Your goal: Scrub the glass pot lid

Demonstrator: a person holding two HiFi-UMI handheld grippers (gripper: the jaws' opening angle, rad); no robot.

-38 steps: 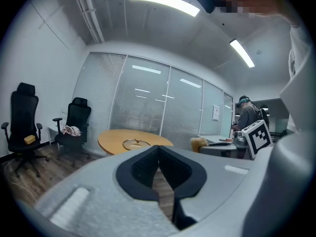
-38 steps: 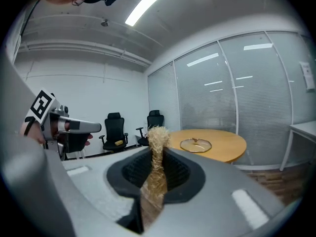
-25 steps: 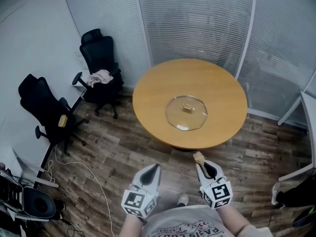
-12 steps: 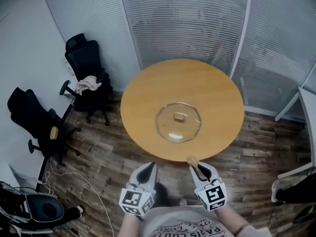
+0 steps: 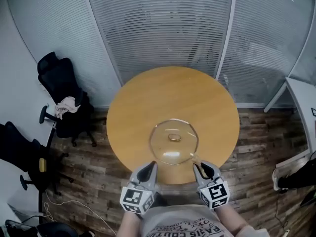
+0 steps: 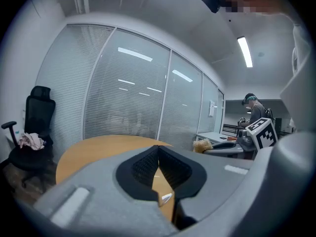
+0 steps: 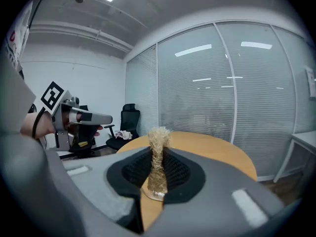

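A clear glass pot lid [image 5: 174, 142] with a small gold knob lies flat on the near half of the round wooden table [image 5: 143, 107]. My left gripper [image 5: 150, 166] hovers at the table's near edge, just short of the lid, its jaws shut with nothing between them [image 6: 158, 157]. My right gripper [image 5: 198, 165] is level with it on the right, shut on a tan fibrous scrubber [image 7: 158, 157] whose frayed tip sticks up past the jaws. The scrubber's tip [image 5: 195, 158] sits next to the lid's near right rim.
A curved wall of blinds [image 5: 163, 28] stands behind the table. Two black office chairs [image 5: 61, 95] are on the left, one with a cloth on its seat. A white desk edge [image 5: 301, 102] is at the right. Wood-plank floor surrounds the table.
The view has closed in on the table. Both grippers, earlier over the floor short of the table, have reached its near edge beside the lid. The scrubber stays clamped in the right one.
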